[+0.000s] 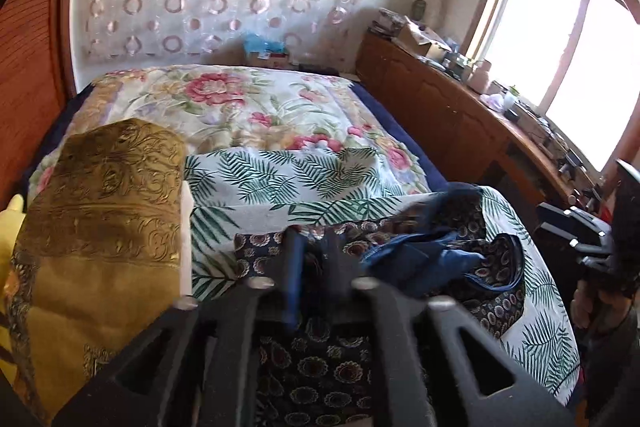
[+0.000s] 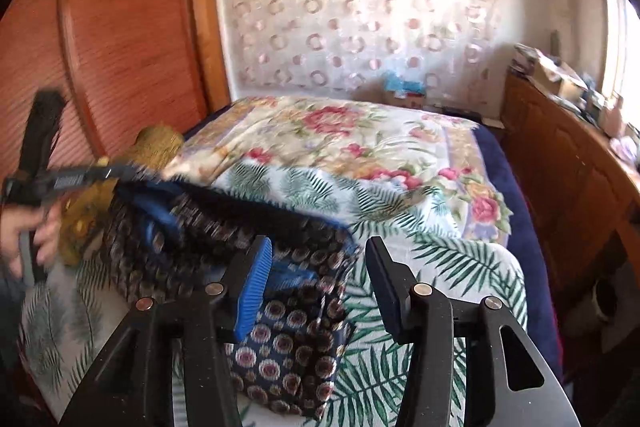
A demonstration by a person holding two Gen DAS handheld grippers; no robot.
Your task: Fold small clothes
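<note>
A small dark navy garment with a round floral print and blue trim lies crumpled on the palm-leaf sheet at the bed's near end. My left gripper is shut on the garment's edge and holds it lifted; in the right wrist view the left gripper pulls the cloth up at the left. My right gripper is open and empty just above the garment's right part, its blue-padded finger over the cloth. The right gripper also shows at the right edge of the left wrist view.
A gold embroidered cushion lies at the left of the bed. A floral quilt covers the far half. A wooden cabinet with clutter runs along the right under the window. A wooden wardrobe stands at the left.
</note>
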